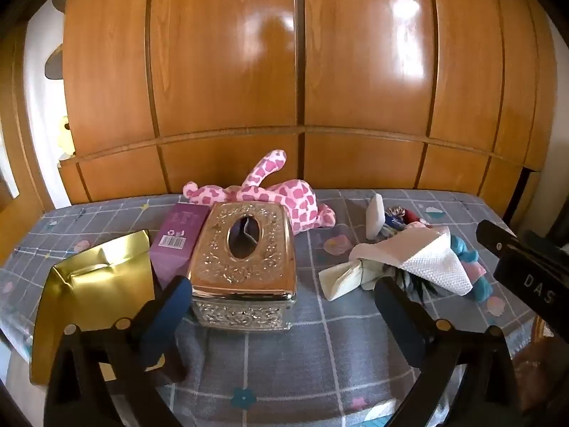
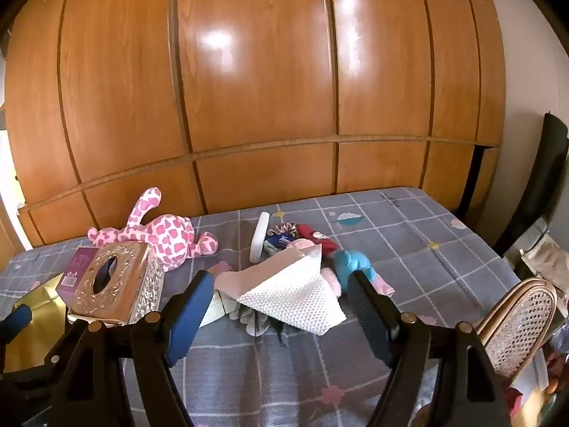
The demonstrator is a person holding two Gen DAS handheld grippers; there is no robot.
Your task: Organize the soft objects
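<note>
A pink spotted plush toy (image 1: pixel 270 192) (image 2: pixel 160 235) lies at the back of the grey checked tablecloth (image 1: pixel 320 338). In front of it stands an ornate gold tissue box (image 1: pixel 245 259) (image 2: pixel 117 284). To the right, a white paper towel (image 1: pixel 426 263) (image 2: pixel 295 291) covers a heap with a blue plush (image 2: pixel 352 263), a red cloth item (image 2: pixel 316 238) and a tissue pack (image 2: pixel 281 242). My left gripper (image 1: pixel 284 299) hovers open just before the gold box. My right gripper (image 2: pixel 281 295) hovers open over the near edge of the towel heap, nothing held.
A purple carton (image 1: pixel 177 242) and a gold paper bag (image 1: pixel 96 291) stand left of the tissue box. A white oval pad (image 2: pixel 258 242) leans behind the heap. A wooden wardrobe (image 1: pixel 284 71) backs the table. A wicker chair back (image 2: pixel 515 323) is at the right.
</note>
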